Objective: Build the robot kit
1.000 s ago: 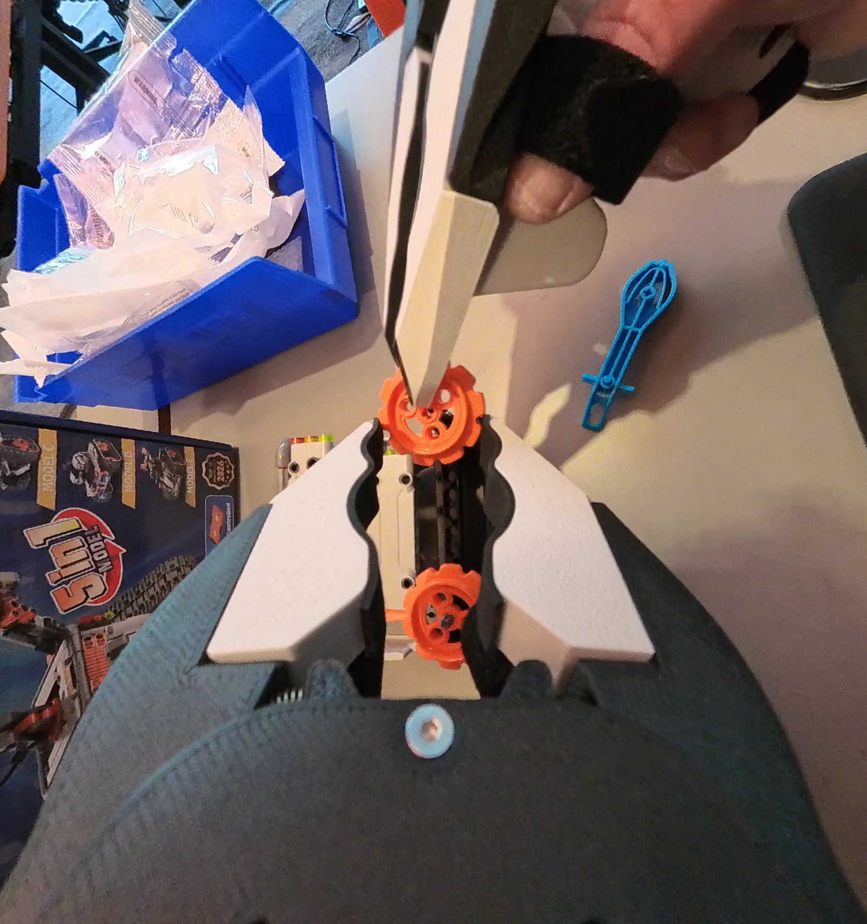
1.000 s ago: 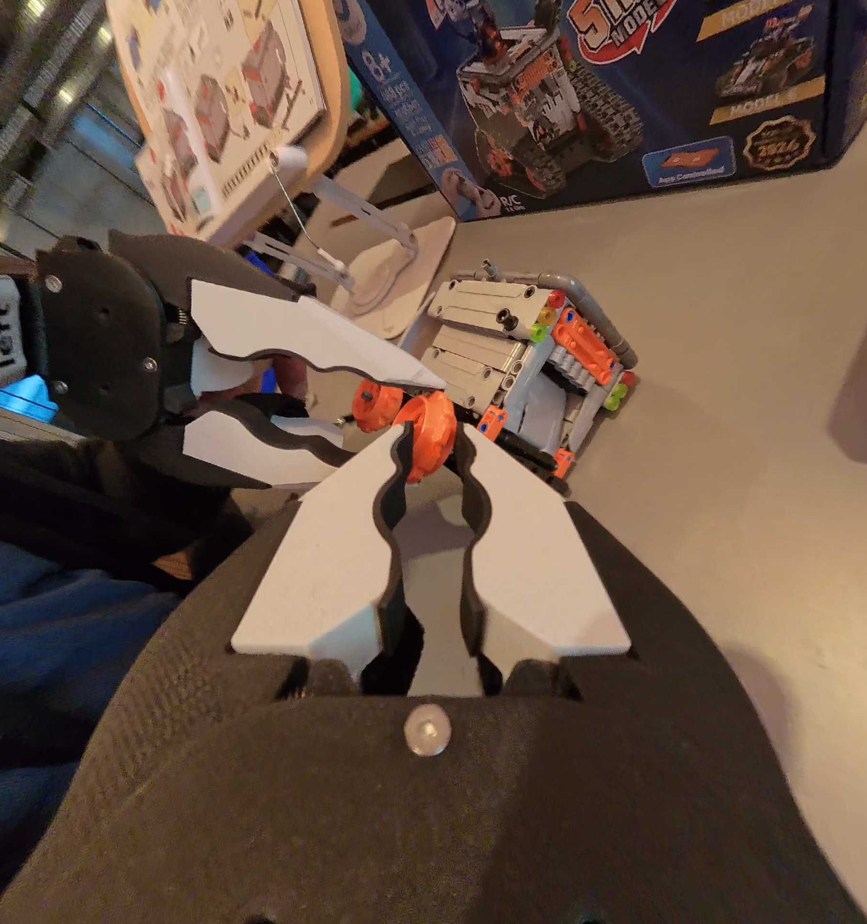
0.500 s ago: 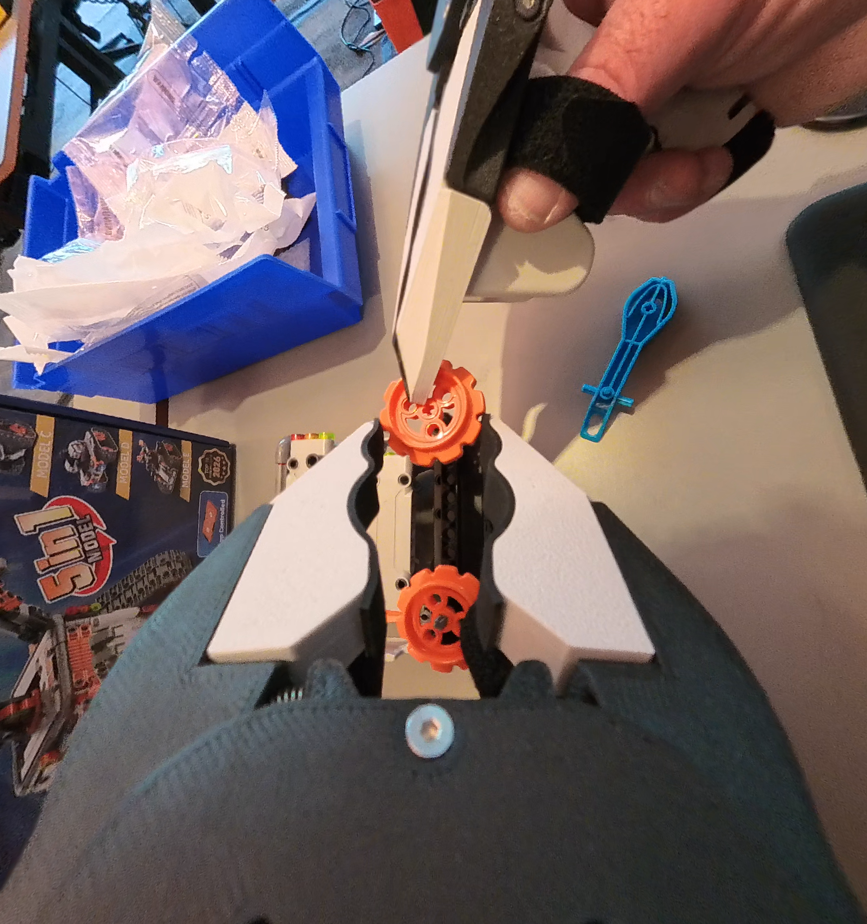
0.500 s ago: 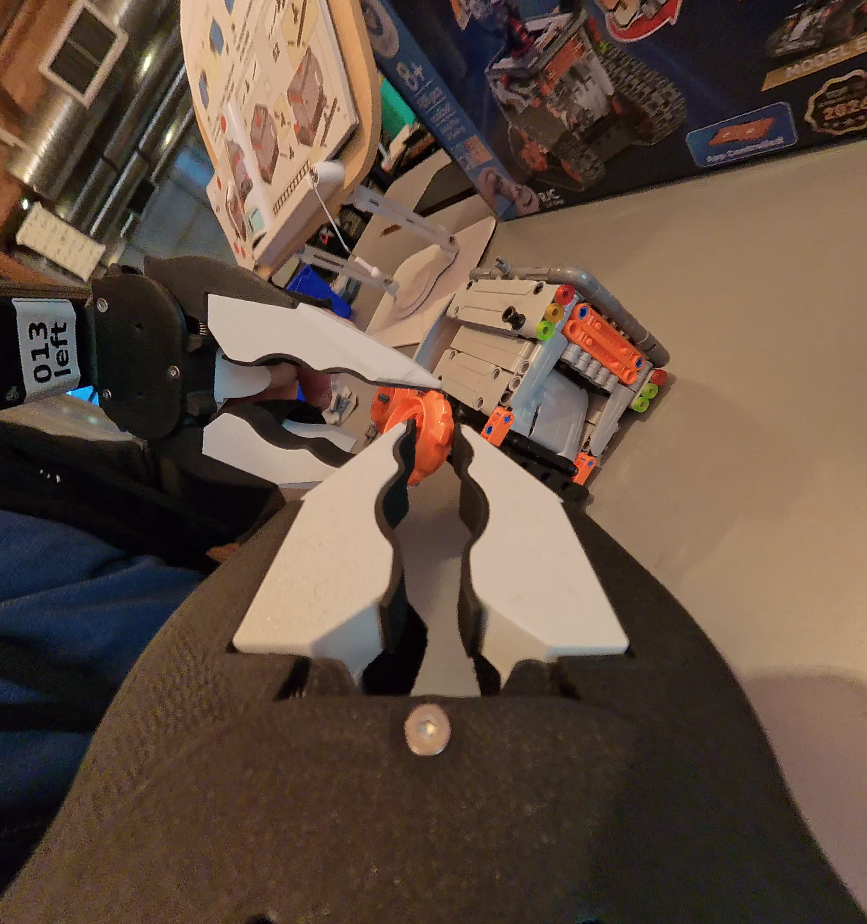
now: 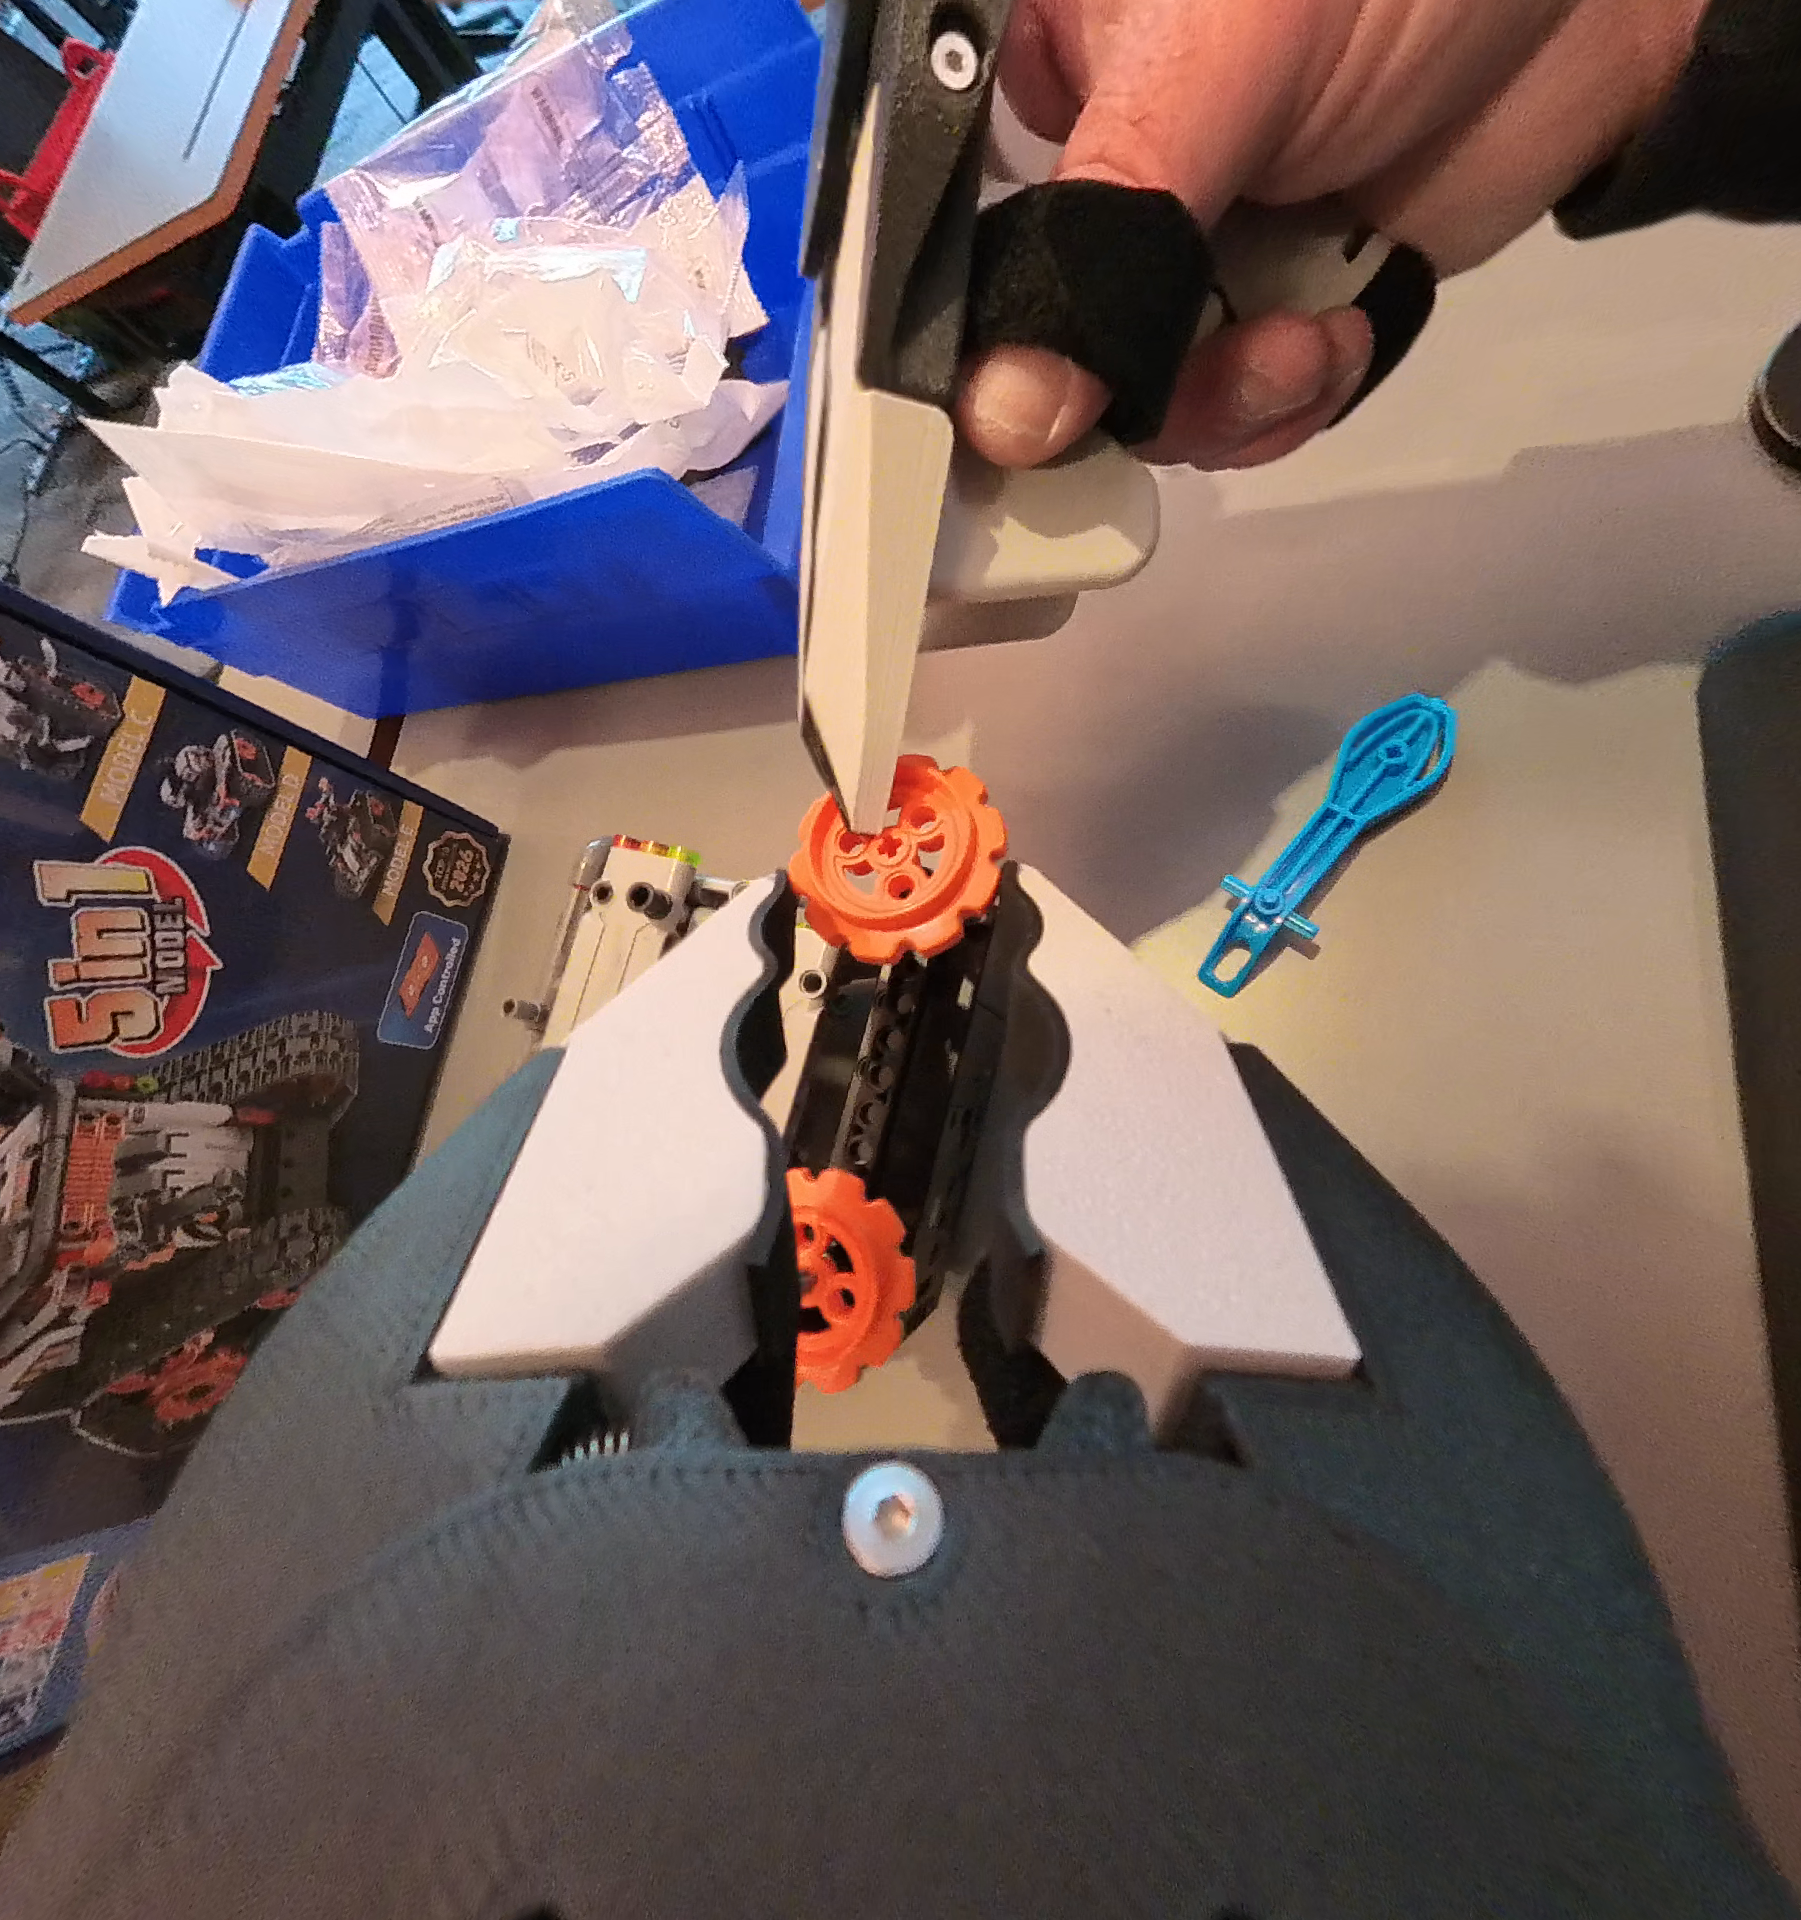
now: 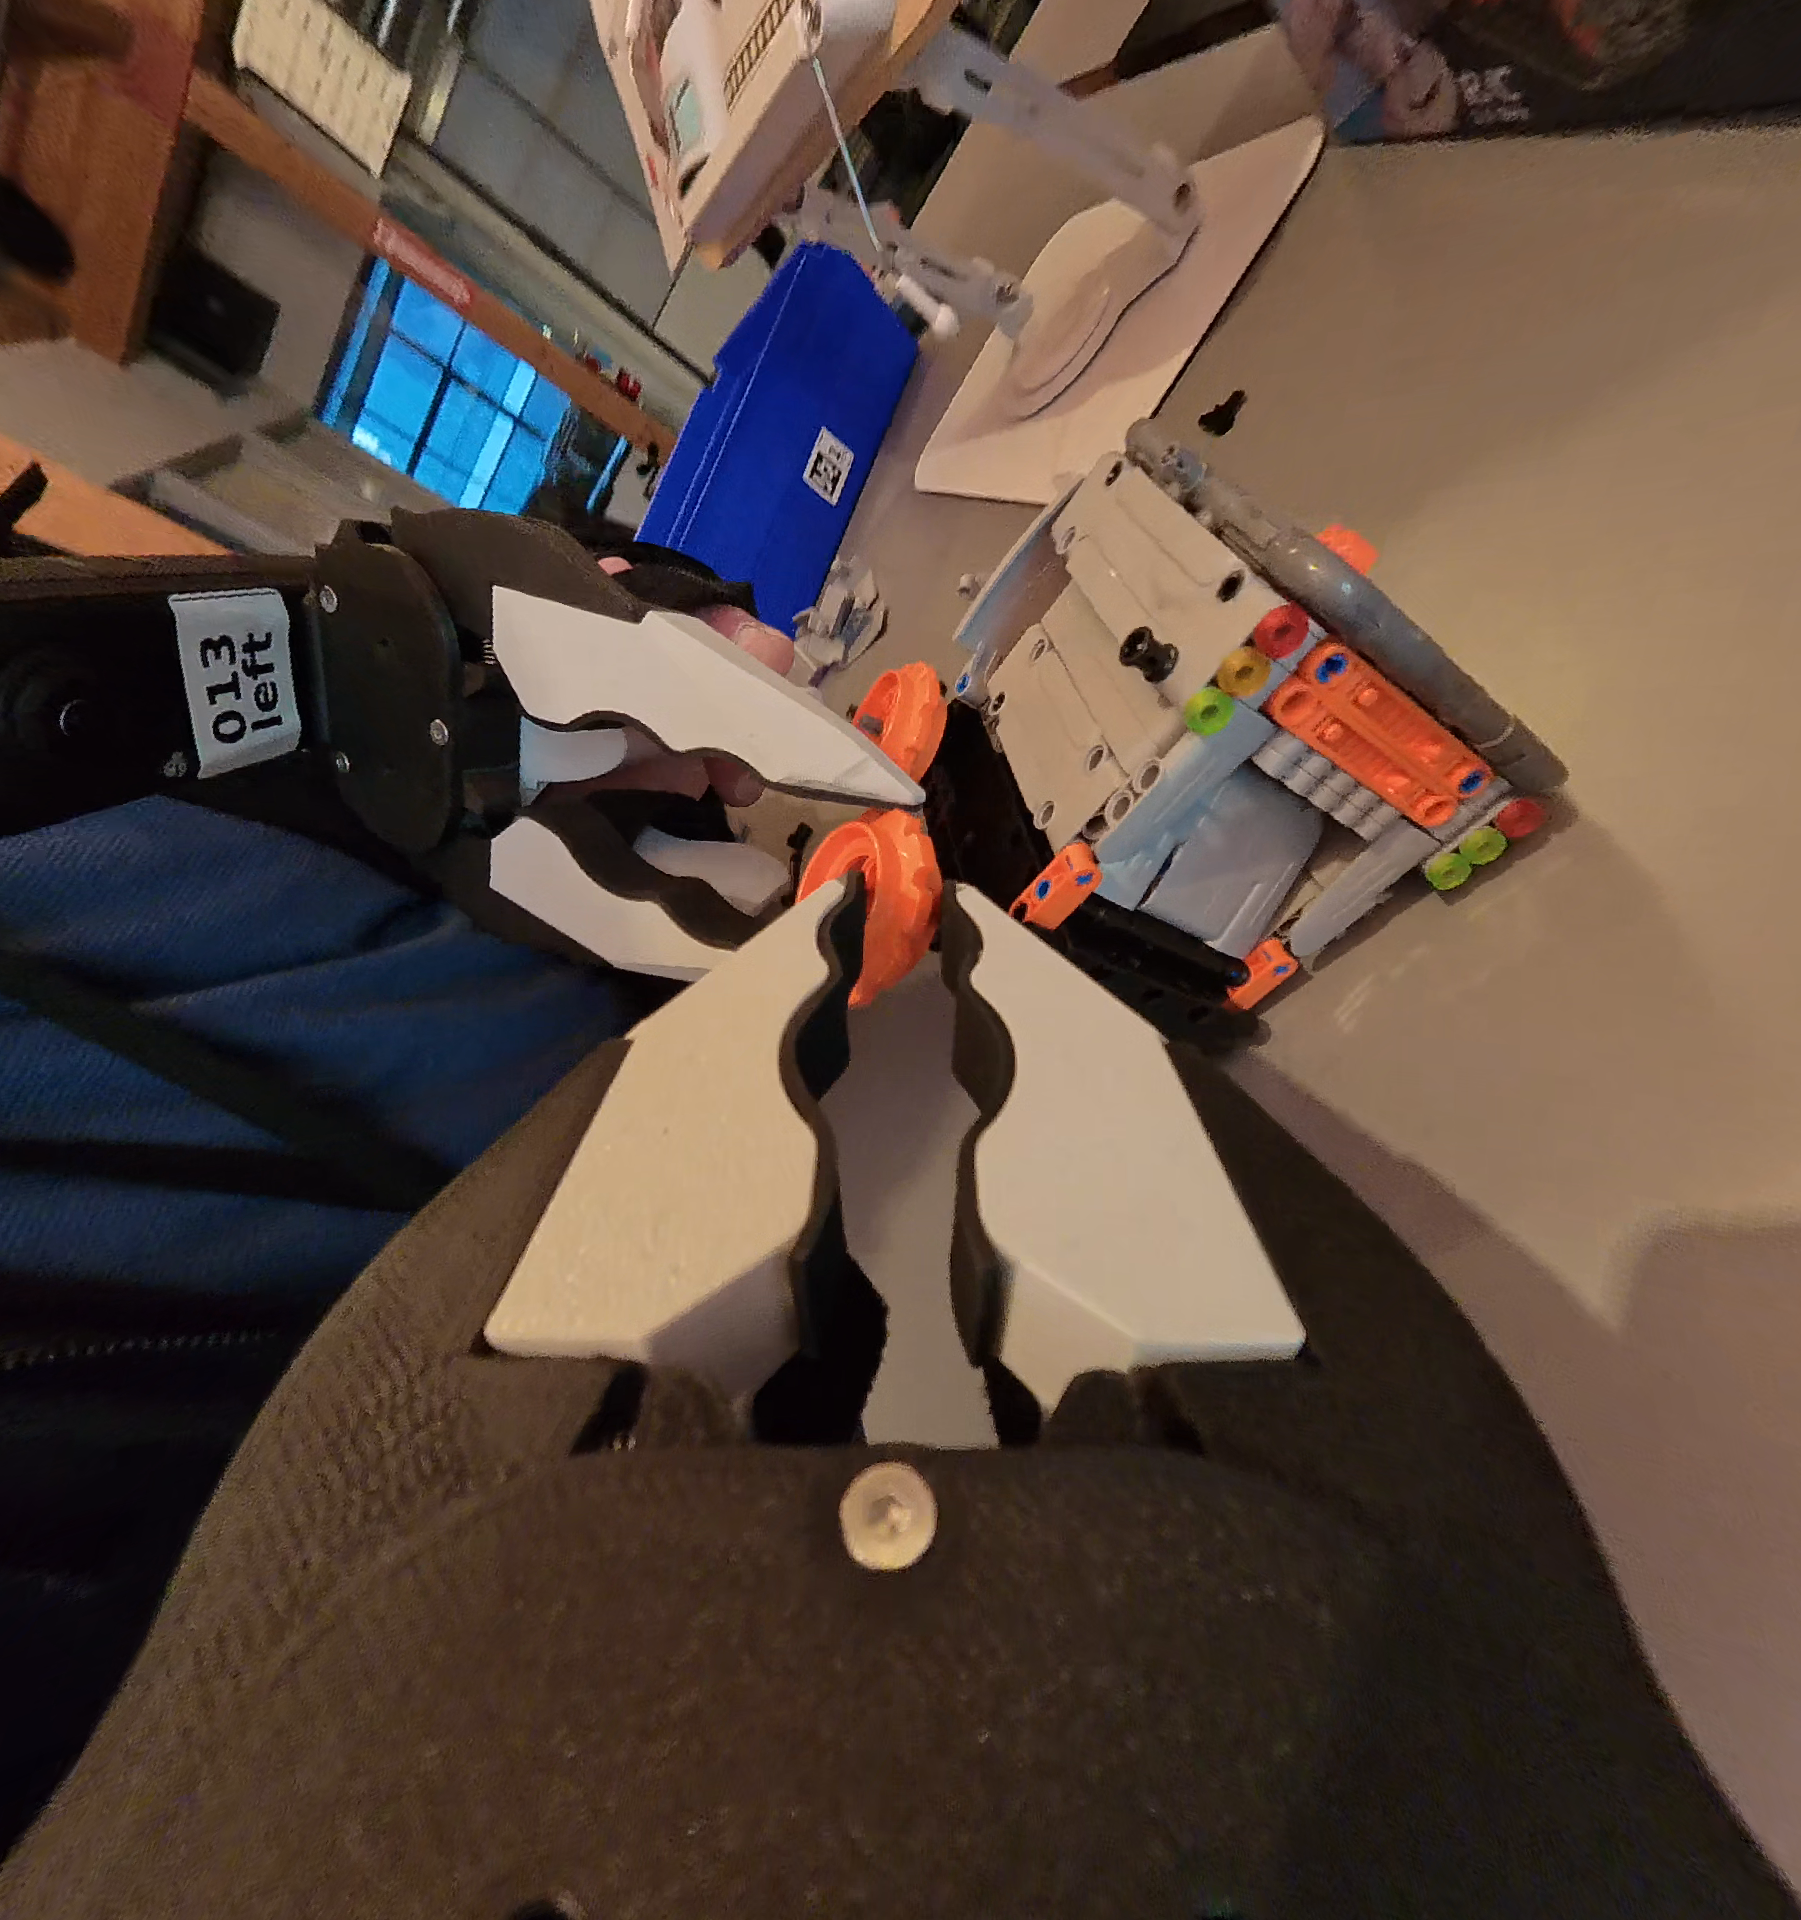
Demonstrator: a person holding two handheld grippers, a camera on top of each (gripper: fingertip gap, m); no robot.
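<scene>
Orange sprocket wheel (image 5: 897, 855) sits at the far end of a black beam frame (image 5: 901, 1081) on the building-block model (image 6: 1239, 727), which rests on the grey table (image 5: 1447, 1091). I see my left gripper (image 5: 891, 914) closed around that black frame, its two pale fingers pressed against the frame's sides; a second orange sprocket (image 5: 842, 1276) lies between the finger roots, near the camera. I see my right gripper (image 6: 891, 899) pinching the far sprocket by its rim, jaws narrowed to roughly the wheel's thickness. In the left wrist view, the right gripper comes down from the far side, its tips meeting the sprocket face, with a person's hand (image 5: 1239, 208) on the handle.

Surrounding items:
- Blue parts bin (image 5: 522, 582), far left, filled with clear plastic bags (image 5: 522, 312).
- Printed kit box (image 5: 148, 987), left of the model.
- Light blue plastic tool (image 5: 1332, 842), lying flat on the table to the right, well apart from both grippers.
- Instruction booklet on a stand (image 6: 750, 94), far side in the right wrist view.
</scene>
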